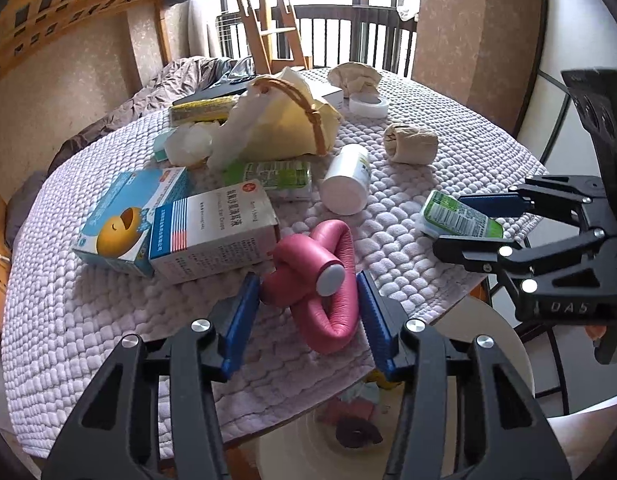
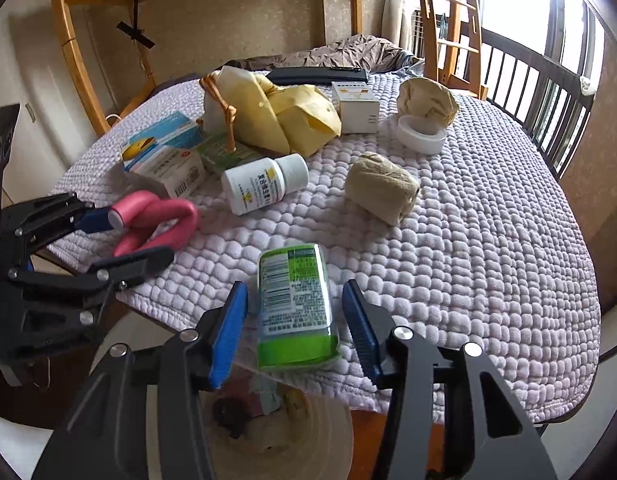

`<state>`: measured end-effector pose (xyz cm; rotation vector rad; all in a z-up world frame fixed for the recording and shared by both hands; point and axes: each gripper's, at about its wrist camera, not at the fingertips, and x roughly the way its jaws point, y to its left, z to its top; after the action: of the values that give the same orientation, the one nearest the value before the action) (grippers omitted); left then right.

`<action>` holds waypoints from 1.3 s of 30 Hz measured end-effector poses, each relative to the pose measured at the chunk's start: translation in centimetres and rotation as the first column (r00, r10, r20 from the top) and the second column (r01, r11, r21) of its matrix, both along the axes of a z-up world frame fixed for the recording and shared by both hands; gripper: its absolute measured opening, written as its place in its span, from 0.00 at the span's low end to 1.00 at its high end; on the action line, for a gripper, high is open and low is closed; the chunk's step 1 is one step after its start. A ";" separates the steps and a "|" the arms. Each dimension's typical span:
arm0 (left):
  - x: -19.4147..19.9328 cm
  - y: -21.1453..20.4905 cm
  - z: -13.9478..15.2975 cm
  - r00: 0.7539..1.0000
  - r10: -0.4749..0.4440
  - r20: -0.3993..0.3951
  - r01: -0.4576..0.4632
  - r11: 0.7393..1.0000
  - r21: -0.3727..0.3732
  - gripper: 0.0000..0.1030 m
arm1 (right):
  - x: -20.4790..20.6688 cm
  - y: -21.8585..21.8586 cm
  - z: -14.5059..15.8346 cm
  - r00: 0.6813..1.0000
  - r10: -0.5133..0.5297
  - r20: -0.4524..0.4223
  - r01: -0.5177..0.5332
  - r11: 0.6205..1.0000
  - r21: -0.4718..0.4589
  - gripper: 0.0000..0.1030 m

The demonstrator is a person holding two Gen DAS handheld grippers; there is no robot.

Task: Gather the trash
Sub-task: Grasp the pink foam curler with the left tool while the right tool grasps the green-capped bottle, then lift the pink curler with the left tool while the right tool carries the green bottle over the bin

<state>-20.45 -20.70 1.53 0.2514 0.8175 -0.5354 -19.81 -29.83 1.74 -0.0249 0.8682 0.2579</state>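
Note:
A pink twisted foam tube (image 1: 324, 276) lies near the table's front edge, between the open fingers of my left gripper (image 1: 308, 312); touching cannot be told. It also shows in the right wrist view (image 2: 156, 224). A green-labelled pack (image 2: 294, 304) lies at the table edge between the open fingers of my right gripper (image 2: 294, 320), seen too in the left wrist view (image 1: 456, 218). The right gripper (image 1: 460, 224) appears at the right of the left wrist view. A white bin (image 2: 284, 436) with scraps stands below the table edge.
On the lilac quilted cover (image 2: 468, 240) lie a white pill bottle (image 2: 264, 184), medicine boxes (image 1: 212, 232), a yellow pouch (image 2: 284, 116), a beige paper wad (image 2: 382, 186), a white tape roll (image 2: 422, 132) and a white box (image 2: 354, 104). Bunk bed and railing stand behind.

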 end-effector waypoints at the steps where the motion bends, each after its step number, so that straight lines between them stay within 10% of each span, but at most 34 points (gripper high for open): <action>1: 0.0 0.1 0.0 1.000 0.001 -0.002 -0.001 1.000 -0.005 0.50 | -0.1 0.1 0.0 1.000 0.004 0.001 -0.004 1.000 -0.007 0.41; 39: -3.9 3.2 2.1 0.994 0.076 -0.078 -0.082 0.994 -0.071 0.50 | -4.0 -1.3 3.0 0.999 0.027 -0.032 -0.020 0.981 0.193 0.36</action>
<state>-24.35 -17.52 3.62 0.1309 0.8755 -0.5019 -23.82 -31.13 4.75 0.1502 0.8745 0.3643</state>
